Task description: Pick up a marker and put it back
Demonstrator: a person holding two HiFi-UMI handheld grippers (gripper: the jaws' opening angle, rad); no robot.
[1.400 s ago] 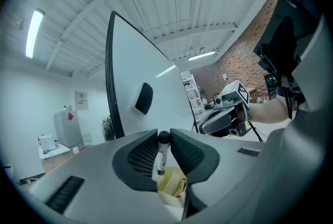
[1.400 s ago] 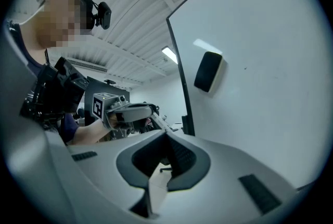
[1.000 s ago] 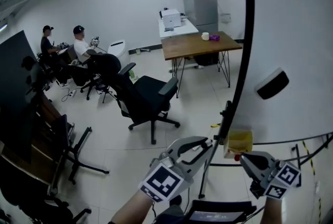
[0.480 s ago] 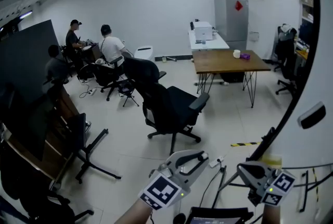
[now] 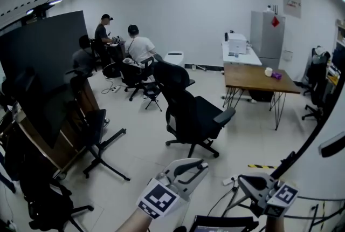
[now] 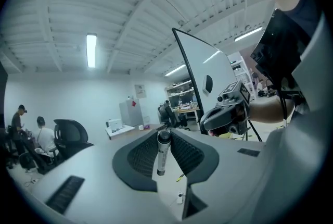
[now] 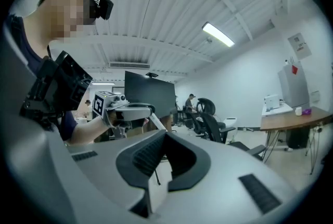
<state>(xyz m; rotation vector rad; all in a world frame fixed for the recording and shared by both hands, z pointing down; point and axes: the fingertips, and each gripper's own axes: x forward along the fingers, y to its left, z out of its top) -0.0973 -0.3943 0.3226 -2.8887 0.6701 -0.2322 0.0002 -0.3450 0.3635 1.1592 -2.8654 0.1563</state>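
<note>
1. Two grippers are up in front of the person, low in the head view, and both point out over the room.
2. Left gripper (image 5: 200, 165): its jaws stand narrow, and its own view shows the ribbed pads closed on the marker (image 6: 162, 155).
3. That marker sits upright in the left gripper view, dark end at the top near the jaw tips, pale barrel running down toward the throat of the jaws.
4. So the marker is off any surface, carried in the air in the left gripper, above open floor.
5. From the head view I can't pick the marker out between those jaws; it is too small there.
6. Right gripper (image 5: 245, 182): jaws apart, and its own view shows only floor through the gap, so it holds nothing.
7. It hangs just to the right of the left one, apart from it, with the whiteboard (image 5: 330, 169) close on its right.
8. Out ahead stands a black office chair (image 5: 197, 117) in the middle of the floor.
9. Beyond it, to the right, is a wooden table (image 5: 259, 79) with a small cup (image 5: 268, 72) on top.
10. A grey cabinet (image 5: 268, 31) stands against the far wall behind that table.
11. Over on the left, a big black panel (image 5: 46, 69) leans along the side, and people sit near the far wall (image 5: 139, 47).
</note>
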